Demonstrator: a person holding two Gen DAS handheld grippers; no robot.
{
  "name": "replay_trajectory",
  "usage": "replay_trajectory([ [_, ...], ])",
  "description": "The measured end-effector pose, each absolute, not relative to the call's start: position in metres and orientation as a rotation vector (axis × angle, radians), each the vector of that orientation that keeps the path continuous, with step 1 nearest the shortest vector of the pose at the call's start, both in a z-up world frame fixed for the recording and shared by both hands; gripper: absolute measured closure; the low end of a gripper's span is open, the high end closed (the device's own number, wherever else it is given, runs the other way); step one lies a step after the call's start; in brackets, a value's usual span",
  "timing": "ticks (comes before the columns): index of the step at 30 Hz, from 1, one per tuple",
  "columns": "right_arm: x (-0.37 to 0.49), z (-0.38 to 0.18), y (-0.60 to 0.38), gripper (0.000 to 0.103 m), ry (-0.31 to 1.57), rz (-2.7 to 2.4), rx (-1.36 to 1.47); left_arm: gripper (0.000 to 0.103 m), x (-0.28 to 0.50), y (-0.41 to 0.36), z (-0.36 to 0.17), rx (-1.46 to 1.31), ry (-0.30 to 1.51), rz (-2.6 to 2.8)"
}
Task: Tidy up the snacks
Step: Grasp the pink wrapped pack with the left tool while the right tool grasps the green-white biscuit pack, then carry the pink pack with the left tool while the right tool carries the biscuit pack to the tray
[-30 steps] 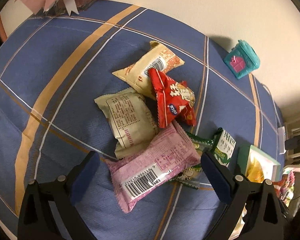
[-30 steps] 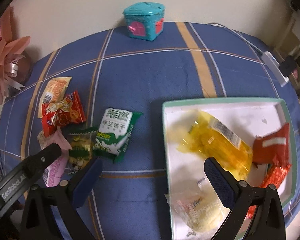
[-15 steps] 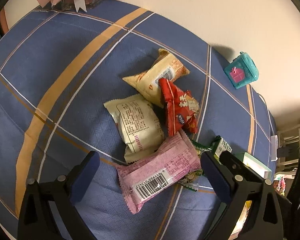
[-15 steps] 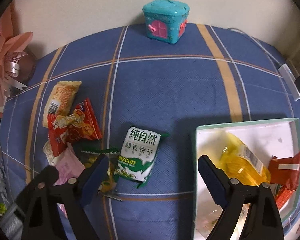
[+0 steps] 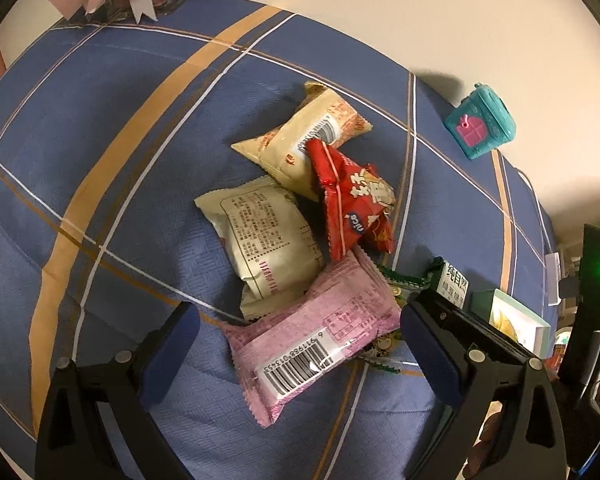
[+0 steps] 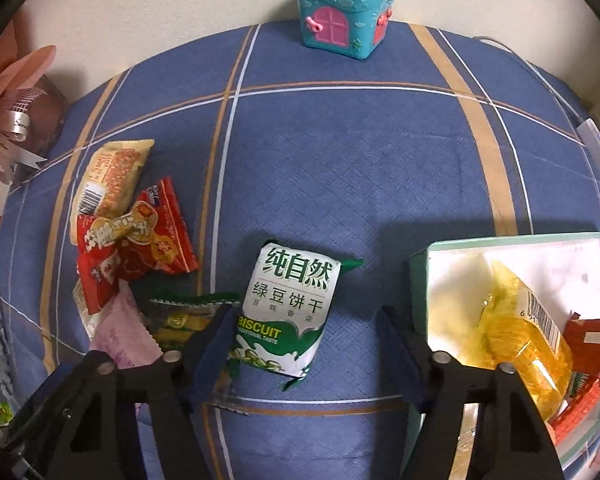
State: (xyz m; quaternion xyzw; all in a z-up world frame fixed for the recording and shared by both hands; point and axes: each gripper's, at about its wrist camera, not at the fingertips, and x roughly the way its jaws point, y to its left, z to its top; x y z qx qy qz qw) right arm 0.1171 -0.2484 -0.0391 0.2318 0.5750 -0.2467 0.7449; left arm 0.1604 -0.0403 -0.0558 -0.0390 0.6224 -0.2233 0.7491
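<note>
Snack packets lie in a heap on the blue plaid cloth: a pink one [image 5: 312, 336], a cream one [image 5: 268, 240], a red one [image 5: 352, 204] and a beige one [image 5: 300, 136]. My left gripper [image 5: 300, 352] hangs open just above the pink packet, one pad on each side of it. My right gripper [image 6: 306, 356] points down over the green-and-white biscuit packet [image 6: 288, 312], which lies between its closing jaws. The left pad is at the packet's edge and the right pad stands clear. The white tray [image 6: 420, 276] on the right holds a yellow packet [image 6: 520, 336] and red ones [image 6: 588, 340].
A teal toy house [image 6: 344, 12] stands at the far edge by the wall. A pink ribbon bouquet [image 6: 8, 112] sits at the far left. A small green packet [image 6: 180, 316] lies beside the biscuit packet. A white cable and plug [image 6: 596, 152] lie at the right edge.
My right gripper has moved left from above the tray to the biscuit packet, come lower, and its jaws have narrowed. The left gripper has stayed put, still open.
</note>
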Motion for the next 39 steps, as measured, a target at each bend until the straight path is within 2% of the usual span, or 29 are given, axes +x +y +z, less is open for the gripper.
replay_trajectory([
  [3,0.114,-0.045,-0.25,0.051,1.278,-0.539,0.502,0.008,0.157,-0.046,-0.055,-0.063,1.36,-0.512],
  [6,0.108,-0.05,-0.251,0.059,1.286,-0.54,0.495,0.014,0.156,-0.051,-0.055,-0.054,1.366,-0.532],
  [11,0.103,-0.053,-0.25,0.06,1.29,-0.536,0.472,0.029,0.151,-0.061,-0.061,-0.02,1.385,-0.55],
  [15,0.097,-0.053,-0.248,0.061,1.295,-0.538,0.47,0.036,0.149,-0.067,-0.064,0.003,1.388,-0.549],
  [19,0.093,-0.055,-0.245,0.061,1.304,-0.538,0.458,0.052,0.147,-0.067,-0.063,-0.008,1.386,-0.542],
  [27,0.082,-0.059,-0.228,0.061,1.31,-0.542,0.431,0.056,0.143,-0.068,-0.067,-0.003,1.377,-0.52],
  [31,0.073,-0.059,-0.213,0.061,1.307,-0.542,0.418,0.062,0.141,-0.064,-0.066,-0.028,1.384,-0.507],
  [39,0.044,-0.054,-0.194,0.061,1.287,-0.506,0.479,0.062,0.133,-0.059,-0.057,-0.035,1.374,-0.513],
])
